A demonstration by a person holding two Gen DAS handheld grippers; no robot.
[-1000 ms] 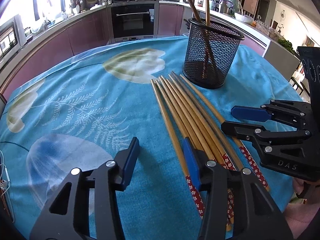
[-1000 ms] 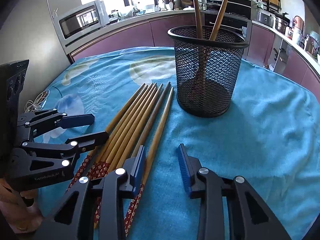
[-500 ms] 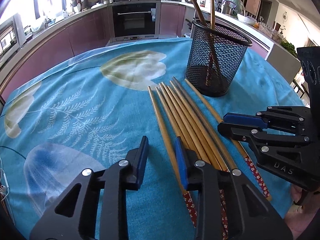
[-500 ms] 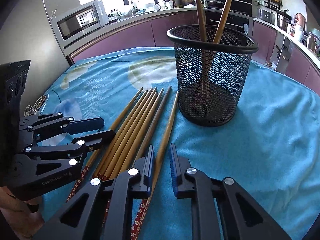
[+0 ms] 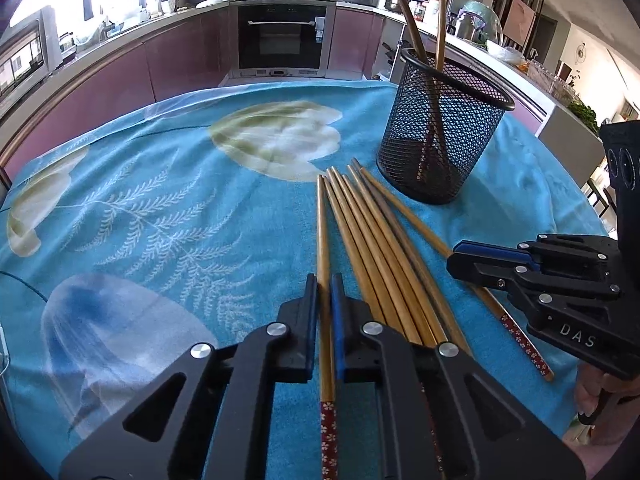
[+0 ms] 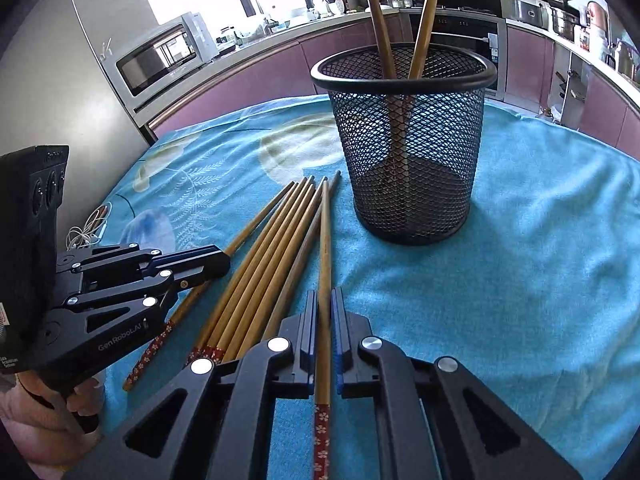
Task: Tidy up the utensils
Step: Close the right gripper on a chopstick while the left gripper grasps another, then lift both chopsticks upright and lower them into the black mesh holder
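Several wooden chopsticks with red flowered ends lie side by side on the blue cloth, also in the right wrist view. My left gripper is shut on the leftmost chopstick. My right gripper is shut on the rightmost chopstick. A black mesh holder stands just beyond the tips with two chopsticks upright in it; it also shows in the right wrist view. Each gripper shows in the other's view: the right one and the left one.
The table is covered by a blue cloth with leaf prints. Kitchen counters, an oven and a microwave lie beyond the table edge. A white cable lies at the table's left edge.
Both grippers moved forward over the row and closed, the left on the leftmost chopstick and the right on the rightmost one.
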